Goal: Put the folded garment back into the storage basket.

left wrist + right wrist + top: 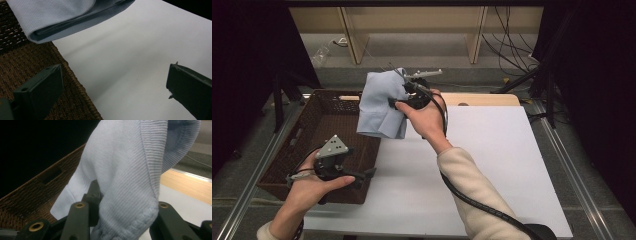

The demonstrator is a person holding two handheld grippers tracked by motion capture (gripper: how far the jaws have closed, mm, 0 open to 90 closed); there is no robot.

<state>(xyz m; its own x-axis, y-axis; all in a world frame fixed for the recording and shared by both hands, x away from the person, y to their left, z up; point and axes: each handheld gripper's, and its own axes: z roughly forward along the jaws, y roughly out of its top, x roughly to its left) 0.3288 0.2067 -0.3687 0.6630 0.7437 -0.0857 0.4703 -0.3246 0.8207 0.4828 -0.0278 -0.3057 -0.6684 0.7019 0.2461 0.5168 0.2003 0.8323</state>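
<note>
A folded light-blue knit garment (379, 102) hangs in the air over the right rim of a brown wicker basket (324, 127). My right gripper (404, 95) is shut on its upper edge; in the right gripper view the ribbed cloth (125, 182) bulges up between the black jaws. My left gripper (364, 175) is held low at the basket's near right corner, open, its jaws wide apart with nothing between them. In the left gripper view the garment's folded lower edge (62, 17) hangs above the basket rim (75, 82) and the white table (130, 57).
The white table top (492, 160) spreads to the right of the basket. A wooden strip (482, 99) runs along its far edge. Metal rails (562, 150) flank the table, and cables (512, 55) lie on the floor beyond, below a wooden shelf unit (412, 25).
</note>
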